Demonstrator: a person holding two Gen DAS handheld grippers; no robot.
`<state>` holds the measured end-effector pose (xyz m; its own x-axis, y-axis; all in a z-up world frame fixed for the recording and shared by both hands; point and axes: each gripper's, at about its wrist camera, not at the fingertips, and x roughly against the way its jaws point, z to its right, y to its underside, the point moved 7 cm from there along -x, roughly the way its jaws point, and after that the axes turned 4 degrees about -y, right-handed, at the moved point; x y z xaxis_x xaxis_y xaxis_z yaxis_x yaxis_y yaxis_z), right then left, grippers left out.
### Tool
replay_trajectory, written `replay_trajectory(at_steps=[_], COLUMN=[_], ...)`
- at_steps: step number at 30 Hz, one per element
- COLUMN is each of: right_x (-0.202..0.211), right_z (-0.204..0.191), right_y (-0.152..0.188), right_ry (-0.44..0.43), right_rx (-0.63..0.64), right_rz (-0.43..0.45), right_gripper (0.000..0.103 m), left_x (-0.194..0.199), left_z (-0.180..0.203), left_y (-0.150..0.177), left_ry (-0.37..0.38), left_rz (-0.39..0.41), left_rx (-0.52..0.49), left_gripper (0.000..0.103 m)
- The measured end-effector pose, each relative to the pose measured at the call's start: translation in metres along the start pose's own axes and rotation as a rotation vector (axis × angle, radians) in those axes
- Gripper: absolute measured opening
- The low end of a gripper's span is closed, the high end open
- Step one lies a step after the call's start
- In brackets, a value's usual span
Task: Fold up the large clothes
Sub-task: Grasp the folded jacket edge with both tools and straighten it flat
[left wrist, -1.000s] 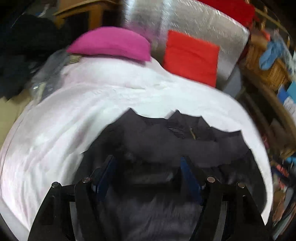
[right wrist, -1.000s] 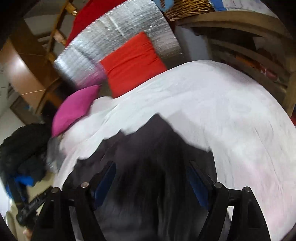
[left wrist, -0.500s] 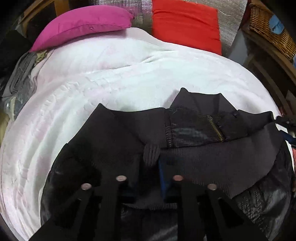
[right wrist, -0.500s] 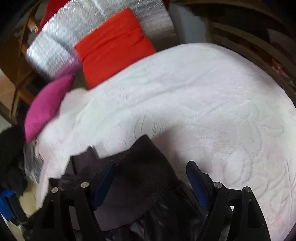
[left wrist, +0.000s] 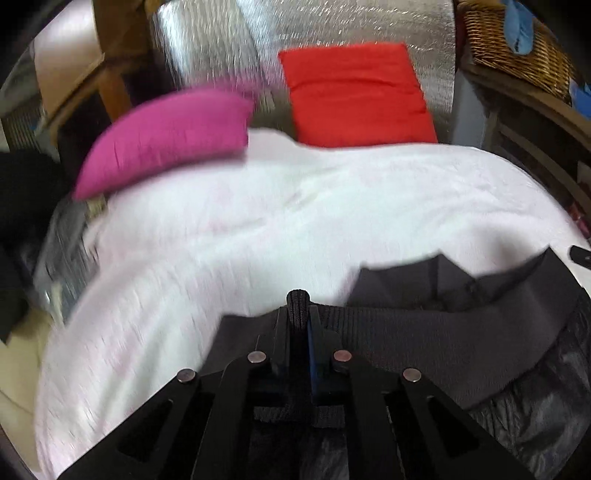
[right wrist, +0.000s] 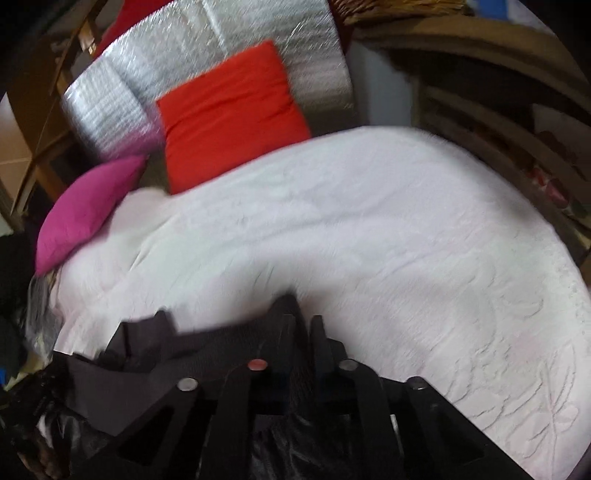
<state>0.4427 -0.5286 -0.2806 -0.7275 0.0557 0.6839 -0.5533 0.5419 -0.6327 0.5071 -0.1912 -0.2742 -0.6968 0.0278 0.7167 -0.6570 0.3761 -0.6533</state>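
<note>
A black jacket (left wrist: 454, 332) with a ribbed knit band lies at the near edge of a bed under a white bedspread (left wrist: 295, 221). My left gripper (left wrist: 298, 314) is shut on a pinch of the ribbed band, and a fold of it sticks up between the fingers. In the right wrist view the same jacket (right wrist: 155, 354) spreads to the left, and my right gripper (right wrist: 304, 325) is shut on its ribbed edge. The jacket's shiny body hangs below both grippers, mostly hidden by them.
A magenta pillow (left wrist: 166, 136) and a red cushion (left wrist: 354, 96) lean against a silver foil panel (left wrist: 332, 26) at the bed's head. A wicker basket (left wrist: 517, 48) sits on wooden shelving to the right. Dark clothing (left wrist: 22, 206) is piled left of the bed.
Both grippers went from open to shut on the jacket's ribbed band, the left first and then the right. Both moved toward the near edge of the bed, so more white bedspread shows.
</note>
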Motion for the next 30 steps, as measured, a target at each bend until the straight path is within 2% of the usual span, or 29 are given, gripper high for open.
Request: replay_trajectory(at_steps=[1,2,5,6,8,9,10,11,12,13,14,15,17,20,22,23,25,27,30], right_x=[-0.002,-0.006,-0.018,-0.017,-0.011,-0.007,-0.001,0.005,0.014,0.021,0.03,0.041,0.06,0.077,0.085,0.089,0.089,0.082,0.06], right_z=[0.003,0.008,0.011,0.01,0.006,0.003,-0.002,-0.007,-0.015,-0.02,-0.027,-0.035,-0.049,-0.072,-0.087,-0.095,-0.104,-0.107,-0.104], right_y=[-0.003,-0.002,0.006,0.006,0.006,0.006,0.006,0.007,0.009,0.011,0.014,0.017,0.025,0.051,0.071,0.082,0.099,0.115,0.136], right_ry=[0.009,0.003,-0.062,-0.082,-0.133,-0.157,-0.191,-0.218,-0.237,-0.241,-0.248,-0.27,-0.287,-0.314,-0.278,-0.251,-0.243,-0.228,-0.169], right_rx=[-0.015,-0.043,-0.095,-0.114,-0.155,-0.172,-0.184,-0.184,-0.171,-0.158,-0.145,-0.134,-0.105,-0.034,0.046,0.094,0.129,0.135,0.141], right_rz=[0.011,0.004,-0.049,-0.048,-0.06,-0.068,-0.076,-0.076,-0.067,-0.061,-0.052,-0.023,0.015,-0.026,-0.042,-0.045,-0.077,-0.127,-0.19], right_gripper=[0.008,0.008,0.008,0.011,0.012,0.012,0.017,0.021,0.036,0.072,0.089,0.096,0.096,0.094,0.079,0.076,0.054,0.049,0.049], left_x=[-0.008,-0.024,-0.063,-0.066,-0.057,-0.05,-0.037,-0.028,-0.011,0.001,0.017,0.029,0.055,0.077,0.083,0.086,0.089,0.08,0.058], left_z=[0.003,0.009,0.018,0.016,0.006,0.001,-0.006,-0.01,-0.019,-0.023,-0.028,-0.033,-0.044,-0.058,-0.067,-0.074,-0.086,-0.095,-0.104], left_y=[-0.001,0.004,0.026,0.03,0.023,0.02,0.014,0.012,0.007,0.006,0.006,0.007,0.02,0.055,0.077,0.091,0.115,0.14,0.164], left_ry=[-0.01,-0.016,-0.023,-0.026,-0.012,-0.001,0.018,0.023,0.019,0.012,0.011,0.005,0.005,-0.01,-0.063,-0.102,-0.147,-0.158,-0.176], left_rz=[-0.005,-0.043,-0.143,-0.138,-0.133,-0.128,-0.106,-0.086,-0.052,-0.033,-0.011,0.021,0.039,0.018,0.001,-0.004,-0.025,-0.084,-0.167], left_rx=[-0.007,-0.019,-0.029,-0.019,0.024,0.044,0.08,0.099,0.117,0.12,0.121,0.126,0.149,0.192,0.193,0.197,0.231,0.267,0.27], left_gripper=[0.008,0.008,0.01,0.013,0.025,0.042,0.06,0.065,0.066,0.067,0.067,0.068,0.071,0.074,0.074,0.074,0.074,0.074,0.077])
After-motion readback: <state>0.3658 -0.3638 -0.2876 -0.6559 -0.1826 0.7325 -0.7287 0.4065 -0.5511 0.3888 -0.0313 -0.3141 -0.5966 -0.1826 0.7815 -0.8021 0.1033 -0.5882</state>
